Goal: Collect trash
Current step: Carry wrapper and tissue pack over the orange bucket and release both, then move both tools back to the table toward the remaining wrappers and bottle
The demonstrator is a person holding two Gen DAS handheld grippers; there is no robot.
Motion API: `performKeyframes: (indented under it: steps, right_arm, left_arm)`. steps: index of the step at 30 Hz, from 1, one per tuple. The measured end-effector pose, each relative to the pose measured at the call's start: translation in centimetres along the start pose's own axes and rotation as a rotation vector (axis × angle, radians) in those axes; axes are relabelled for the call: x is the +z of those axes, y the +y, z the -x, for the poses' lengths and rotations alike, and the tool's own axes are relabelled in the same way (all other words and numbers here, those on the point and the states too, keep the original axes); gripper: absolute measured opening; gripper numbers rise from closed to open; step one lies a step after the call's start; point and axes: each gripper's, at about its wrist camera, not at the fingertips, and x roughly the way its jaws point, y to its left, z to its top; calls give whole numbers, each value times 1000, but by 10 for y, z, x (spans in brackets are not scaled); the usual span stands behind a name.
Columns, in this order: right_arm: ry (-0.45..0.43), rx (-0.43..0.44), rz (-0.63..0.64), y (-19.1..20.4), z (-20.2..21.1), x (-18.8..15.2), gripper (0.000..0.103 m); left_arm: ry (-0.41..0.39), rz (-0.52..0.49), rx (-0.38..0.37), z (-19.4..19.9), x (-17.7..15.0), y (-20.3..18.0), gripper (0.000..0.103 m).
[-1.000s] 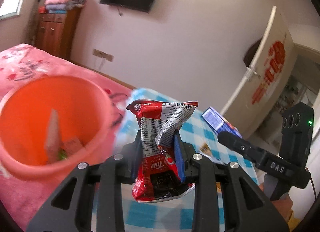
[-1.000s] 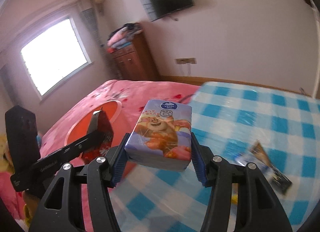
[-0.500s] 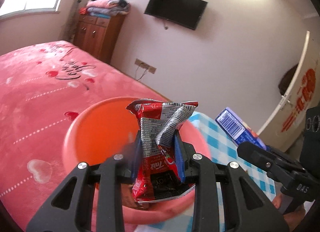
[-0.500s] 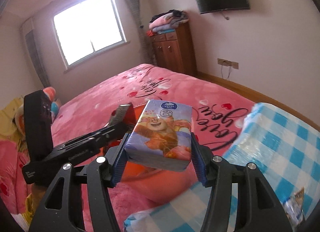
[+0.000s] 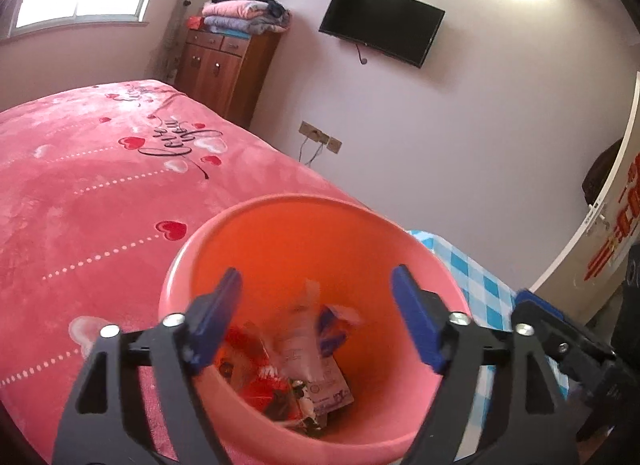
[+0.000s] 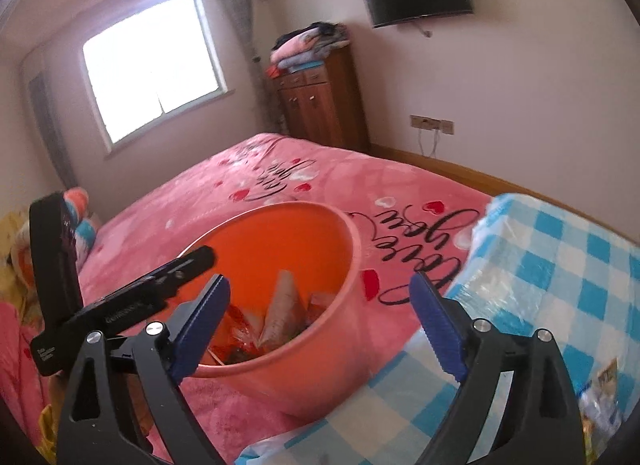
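While the left gripper (image 5: 316,317) hangs right over the round orange plastic bucket (image 5: 280,221) sitting on the pink heart-print blanket (image 5: 100,185), its blue-padded jaws are spreading wide with nothing between them, and the crumpled red and white snack wrappers (image 5: 288,377) are lying in a blurry heap at the bottom of that bucket. Over on the right, the right gripper (image 6: 320,313) is also opening up wide and empty, just beside the bucket's near rim, with the blue-and-white checkered tablecloth (image 6: 560,265) to its right and another small wrapper (image 6: 604,393) lying there near the edge.
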Motion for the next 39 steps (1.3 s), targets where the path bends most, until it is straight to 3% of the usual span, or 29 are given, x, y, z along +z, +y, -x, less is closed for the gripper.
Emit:
performKeyframes:
  steps: [13,18,23,30,39]
  right_arm:
    - [-53,-130,-54,-42,44,-35,94]
    - [-64,-165,-55,-51,55,-52,94]
    - [-84,-187,-49,-57,68,-66,94]
    - [-115,-234,-47,-67,85,-88,95]
    - [-192,-305,-15,-80,112,-110,97]
  left_arm:
    - [-120,-60,-32,23,-8,-27,89]
    - [-182,-52,-85,33,-16,-35,89]
    - [-216,-137,-135,42,-27,-60,89]
    - [-216,-227,-168,49,-46,-89,89]
    - [-125,-305,-190,46,-67,-120,89]
